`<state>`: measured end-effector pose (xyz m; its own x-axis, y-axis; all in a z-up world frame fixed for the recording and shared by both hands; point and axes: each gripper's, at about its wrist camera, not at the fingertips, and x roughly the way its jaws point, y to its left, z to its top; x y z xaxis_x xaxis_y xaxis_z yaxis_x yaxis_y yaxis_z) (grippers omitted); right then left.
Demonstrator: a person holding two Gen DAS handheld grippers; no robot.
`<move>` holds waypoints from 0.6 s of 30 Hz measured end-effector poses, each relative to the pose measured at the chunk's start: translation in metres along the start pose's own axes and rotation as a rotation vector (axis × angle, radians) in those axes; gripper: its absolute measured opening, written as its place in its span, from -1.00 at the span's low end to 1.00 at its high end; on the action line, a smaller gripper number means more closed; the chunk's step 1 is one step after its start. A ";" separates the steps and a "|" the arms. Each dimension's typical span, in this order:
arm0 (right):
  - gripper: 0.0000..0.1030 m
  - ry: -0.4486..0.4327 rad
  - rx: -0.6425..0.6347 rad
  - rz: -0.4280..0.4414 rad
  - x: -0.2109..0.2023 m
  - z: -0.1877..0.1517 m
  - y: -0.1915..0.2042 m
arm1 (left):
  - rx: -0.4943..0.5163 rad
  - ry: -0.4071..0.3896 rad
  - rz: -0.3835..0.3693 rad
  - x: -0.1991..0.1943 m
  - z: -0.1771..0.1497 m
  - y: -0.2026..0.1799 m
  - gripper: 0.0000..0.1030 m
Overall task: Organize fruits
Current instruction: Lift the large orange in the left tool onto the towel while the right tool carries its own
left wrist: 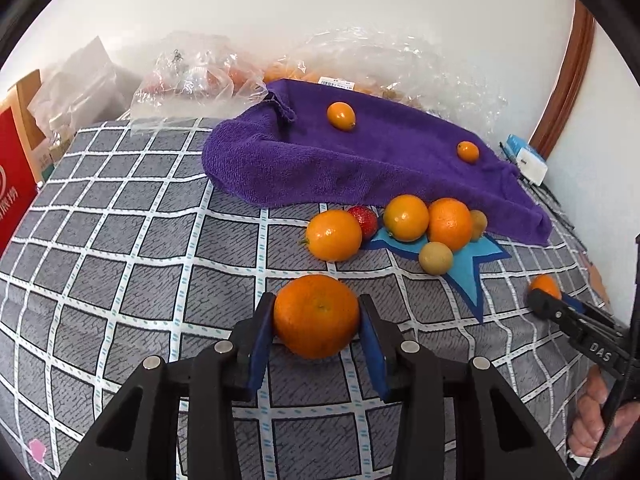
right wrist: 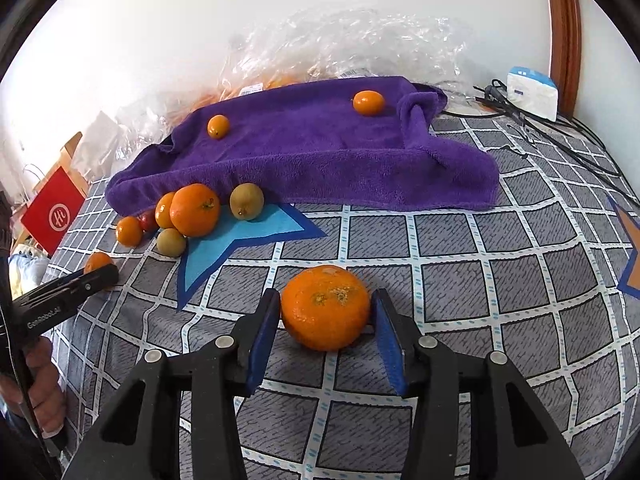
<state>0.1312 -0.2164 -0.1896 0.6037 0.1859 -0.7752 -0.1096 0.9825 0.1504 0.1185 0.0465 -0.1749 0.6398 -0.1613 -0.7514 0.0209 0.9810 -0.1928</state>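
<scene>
Two grippers: left gripper point(left wrist: 317, 322) fingers clamp a tangerine point(left wrist: 316, 316); right gripper point(right wrist: 326, 312) fingers bracket another tangerine point(right wrist: 325, 307), right pad apart.

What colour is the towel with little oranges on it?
Purple. The towel shows best in the right wrist view.

Your sheet point(left wrist: 132, 248) is grey, checked with white lines dashed in pale blue, with a light-blue star point(right wrist: 240, 236) edged in navy. At twelve o'clock lies a purple towel point(left wrist: 360, 160) carrying two orange kumquats point(left wrist: 341, 116). The mandarin point(left wrist: 316, 316) is bright orange; both grippers' pads point(left wrist: 260, 344) are blue on black. At nine o'clock, a red box point(left wrist: 16, 184).
</scene>
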 end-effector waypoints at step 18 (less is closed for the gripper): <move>-0.19 -0.075 0.053 0.043 -0.014 -0.002 -0.009 | -0.077 -0.085 -0.121 -0.017 -0.003 0.012 -0.26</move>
<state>0.1221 -0.2281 -0.1812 0.6569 0.2247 -0.7197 -0.0953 0.9716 0.2164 0.1052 0.0602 -0.1665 0.6992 -0.2653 -0.6639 0.0455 0.9432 -0.3290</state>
